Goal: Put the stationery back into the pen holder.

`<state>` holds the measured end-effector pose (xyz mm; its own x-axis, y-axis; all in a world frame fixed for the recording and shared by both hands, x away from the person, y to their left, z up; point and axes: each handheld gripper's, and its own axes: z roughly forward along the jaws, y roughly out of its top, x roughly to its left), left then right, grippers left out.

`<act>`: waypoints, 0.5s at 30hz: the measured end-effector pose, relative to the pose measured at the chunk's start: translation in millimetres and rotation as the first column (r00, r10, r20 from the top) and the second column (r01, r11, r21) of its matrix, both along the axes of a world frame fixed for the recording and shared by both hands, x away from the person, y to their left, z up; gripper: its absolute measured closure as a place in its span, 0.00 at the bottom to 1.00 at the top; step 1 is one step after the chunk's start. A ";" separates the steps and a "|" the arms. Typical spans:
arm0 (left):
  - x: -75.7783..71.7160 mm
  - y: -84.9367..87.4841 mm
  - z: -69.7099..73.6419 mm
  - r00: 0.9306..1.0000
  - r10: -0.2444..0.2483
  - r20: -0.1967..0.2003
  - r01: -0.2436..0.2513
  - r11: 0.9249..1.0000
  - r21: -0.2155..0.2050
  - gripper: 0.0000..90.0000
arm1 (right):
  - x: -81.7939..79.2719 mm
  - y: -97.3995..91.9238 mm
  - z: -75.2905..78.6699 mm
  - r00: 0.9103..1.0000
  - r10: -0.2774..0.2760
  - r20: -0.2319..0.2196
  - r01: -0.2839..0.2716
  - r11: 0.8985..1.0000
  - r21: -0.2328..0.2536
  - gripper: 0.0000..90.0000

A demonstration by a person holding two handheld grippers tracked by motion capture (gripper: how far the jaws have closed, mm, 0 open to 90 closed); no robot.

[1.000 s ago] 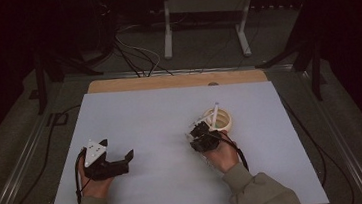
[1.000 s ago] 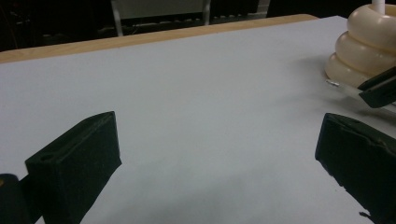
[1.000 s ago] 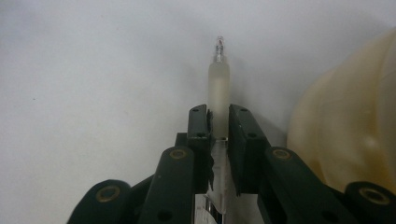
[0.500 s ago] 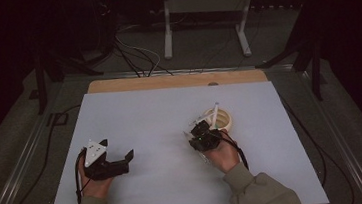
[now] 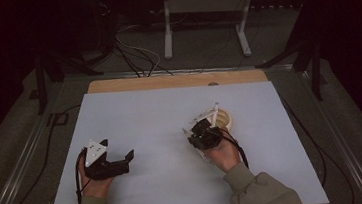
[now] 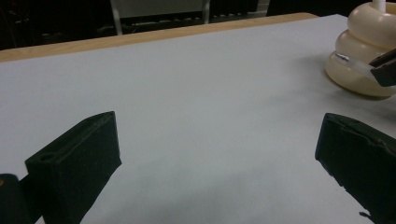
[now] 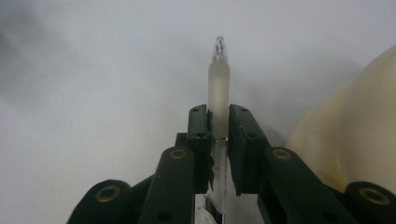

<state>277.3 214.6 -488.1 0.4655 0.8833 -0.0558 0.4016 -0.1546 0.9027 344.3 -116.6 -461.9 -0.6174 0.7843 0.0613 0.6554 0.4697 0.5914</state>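
My right gripper (image 5: 202,129) is shut on a thin frosted tube (image 7: 218,88) with a clear glass tip, which sticks out beyond the jaws (image 7: 218,123). It hovers low over the white table (image 5: 160,114), just left of a cream ridged holder (image 5: 223,121) (image 7: 345,135). A white stick (image 5: 214,113) stands in that holder. The left gripper view shows the holder (image 6: 364,51) at far right with the tube's tip (image 6: 348,58) in front of it. My left gripper (image 5: 117,149) rests on the table at the near left, open and with nothing between its jaws (image 6: 219,140).
A wooden strip (image 5: 177,81) runs along the table's far edge. Beyond it a metal stand (image 5: 205,9) and cables lie on the dark floor. Metal rails run along both sides of the table.
My right gripper has drawn back slightly toward the person with the tube in it. The left gripper has not moved.
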 end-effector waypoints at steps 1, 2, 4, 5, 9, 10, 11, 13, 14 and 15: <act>0.0 0.1 0.0 1.000 0.000 0.000 0.000 1.000 0.000 0.01 | 0.0 -0.2 0.4 1.000 0.000 0.003 0.000 1.000 0.002 0.90; 0.0 0.3 0.1 1.000 0.000 0.000 0.000 1.000 0.000 0.01 | 0.1 -0.3 0.9 1.000 0.001 0.003 -0.001 1.000 0.003 0.90; 0.0 0.6 0.2 1.000 0.000 -0.001 0.000 1.000 0.000 0.01 | 0.0 -0.5 2.2 1.000 0.002 0.007 -0.002 1.000 0.007 0.90; 0.0 0.5 0.2 1.000 0.001 0.000 -0.001 1.000 -0.002 0.01 | 0.0 -0.6 2.9 1.000 0.002 0.009 -0.003 1.000 0.009 0.90; -0.1 0.9 0.5 1.000 0.002 0.001 -0.002 1.000 -0.002 0.01 | -0.6 -0.9 6.8 1.000 0.003 0.018 -0.003 1.000 0.019 0.90; -0.1 0.9 0.5 1.000 0.002 0.000 -0.002 1.000 -0.002 0.01 | -0.8 -1.0 7.9 1.000 0.003 0.022 -0.003 1.000 0.024 0.90; -0.2 0.9 0.5 1.000 0.002 0.000 -0.002 1.000 -0.002 0.01 | -1.0 -1.2 9.2 1.000 0.003 0.026 -0.004 1.000 0.026 0.90; -0.2 1.0 0.6 1.000 0.003 0.001 -0.003 1.000 -0.003 0.01 | -1.3 -1.5 11.6 0.999 0.005 0.035 -0.006 1.000 0.031 0.90; -0.3 1.0 0.6 1.000 0.003 0.001 -0.003 1.000 -0.003 0.01 | -1.4 -1.6 12.8 0.999 0.005 0.041 -0.006 0.999 0.031 0.90; -0.2 1.0 0.6 1.000 0.003 0.001 -0.003 1.000 -0.003 0.01 | -1.5 -1.6 14.0 0.999 0.003 0.042 -0.004 0.999 0.037 0.90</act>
<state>277.1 215.6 -487.5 0.4628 0.8845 -0.0581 0.4012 -0.1506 0.9035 342.8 -118.2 -447.9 -0.6226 0.7799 0.0640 0.6282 0.4494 0.6352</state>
